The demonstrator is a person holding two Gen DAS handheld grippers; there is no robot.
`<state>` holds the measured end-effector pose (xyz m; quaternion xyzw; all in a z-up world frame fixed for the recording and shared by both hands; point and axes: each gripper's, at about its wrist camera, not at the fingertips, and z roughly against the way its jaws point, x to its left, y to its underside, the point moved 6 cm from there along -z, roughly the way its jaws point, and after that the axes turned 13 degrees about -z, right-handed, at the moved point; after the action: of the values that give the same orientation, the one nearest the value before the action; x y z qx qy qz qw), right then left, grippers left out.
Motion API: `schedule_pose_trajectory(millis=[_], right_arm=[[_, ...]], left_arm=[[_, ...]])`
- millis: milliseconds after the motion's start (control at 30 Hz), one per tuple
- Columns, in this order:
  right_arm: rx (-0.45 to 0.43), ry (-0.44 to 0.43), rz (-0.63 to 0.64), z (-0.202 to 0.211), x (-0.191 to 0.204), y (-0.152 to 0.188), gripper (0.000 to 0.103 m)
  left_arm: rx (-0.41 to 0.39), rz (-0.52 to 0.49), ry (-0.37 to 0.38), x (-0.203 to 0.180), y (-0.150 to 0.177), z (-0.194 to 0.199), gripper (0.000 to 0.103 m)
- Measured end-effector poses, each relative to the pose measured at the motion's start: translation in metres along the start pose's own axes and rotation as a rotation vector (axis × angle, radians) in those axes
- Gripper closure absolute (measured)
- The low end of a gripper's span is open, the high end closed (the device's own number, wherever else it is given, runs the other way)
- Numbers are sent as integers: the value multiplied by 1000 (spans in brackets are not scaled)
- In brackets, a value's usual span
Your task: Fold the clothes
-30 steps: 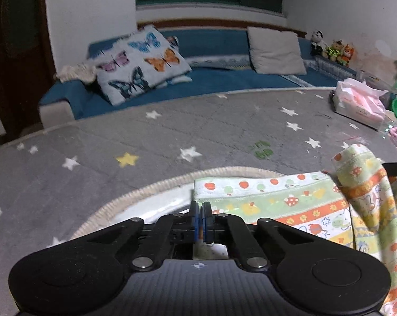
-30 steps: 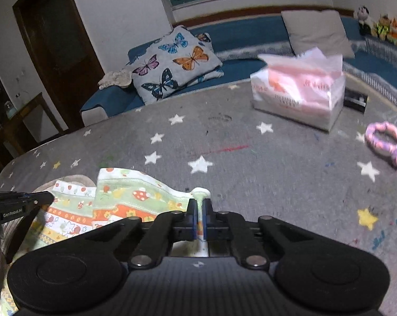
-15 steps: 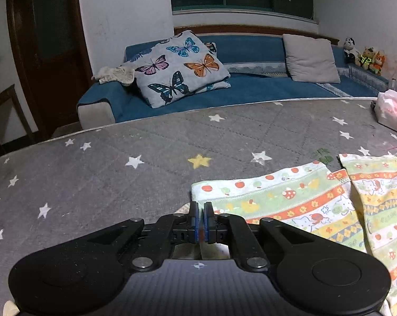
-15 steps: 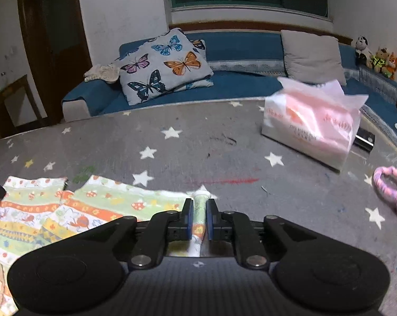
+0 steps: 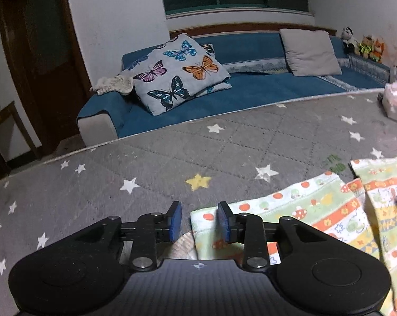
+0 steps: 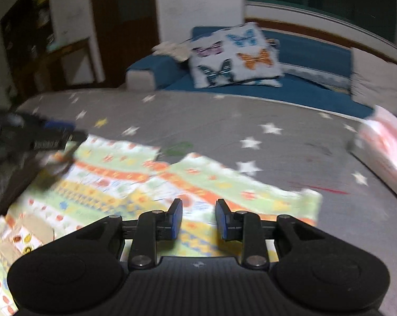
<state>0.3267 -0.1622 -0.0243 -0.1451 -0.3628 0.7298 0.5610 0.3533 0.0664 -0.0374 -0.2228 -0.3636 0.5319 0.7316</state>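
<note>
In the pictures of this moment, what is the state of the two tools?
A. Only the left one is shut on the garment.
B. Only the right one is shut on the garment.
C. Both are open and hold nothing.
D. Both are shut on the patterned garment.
C: the left tool and the right tool each show a clear gap between their blue pads, and the patterned garment lies flat on the star-printed mat.

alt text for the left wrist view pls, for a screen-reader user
The left hand-held gripper is open over the corner of a patterned garment lying flat on a grey star-print mat. Behind the mat is a blue sofa with a butterfly pillow.
</note>
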Motion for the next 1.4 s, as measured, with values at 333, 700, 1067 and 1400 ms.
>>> schedule_pose_trajectory(millis=[333, 700, 1067, 1400], right_arm=[[3, -31, 116, 18, 42, 10, 56], [16, -101, 179, 89, 80, 65, 45], [-21, -72, 124, 150, 79, 105, 45], [-51, 46, -34, 188, 22, 131, 45]], left_arm=[[-17, 100, -84, 61, 56, 81, 50], [75, 240, -254, 118, 170, 159, 42], [63, 317, -211, 128, 196, 160, 75], [35, 378, -304, 123, 210, 216, 94]])
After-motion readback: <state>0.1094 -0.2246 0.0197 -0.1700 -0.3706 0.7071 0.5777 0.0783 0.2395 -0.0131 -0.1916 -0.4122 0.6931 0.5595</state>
